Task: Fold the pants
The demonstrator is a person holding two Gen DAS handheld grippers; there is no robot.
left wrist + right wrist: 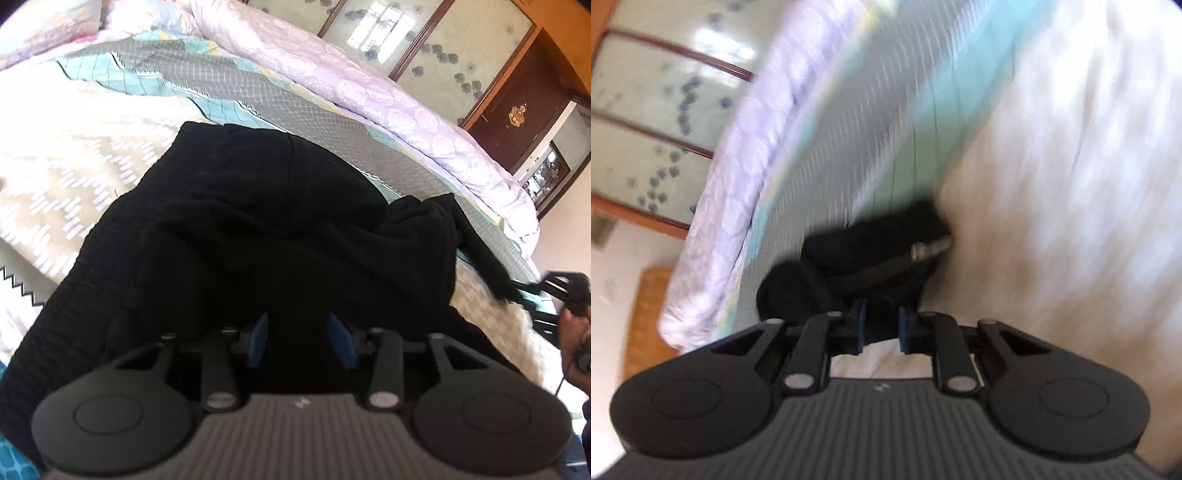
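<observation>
On the bed (110,155), soft, limp black pants (240,236) are gripped at one end by right fingers (904,328), left fingers (341,339) parted over them.

A patterned cream, teal and grey bedsheet (92,155) fills the centre; a lilac floral quilt (388,103) lies upper right (bunched); a dark wooden cabinet (517,110) stands far right.
</observation>
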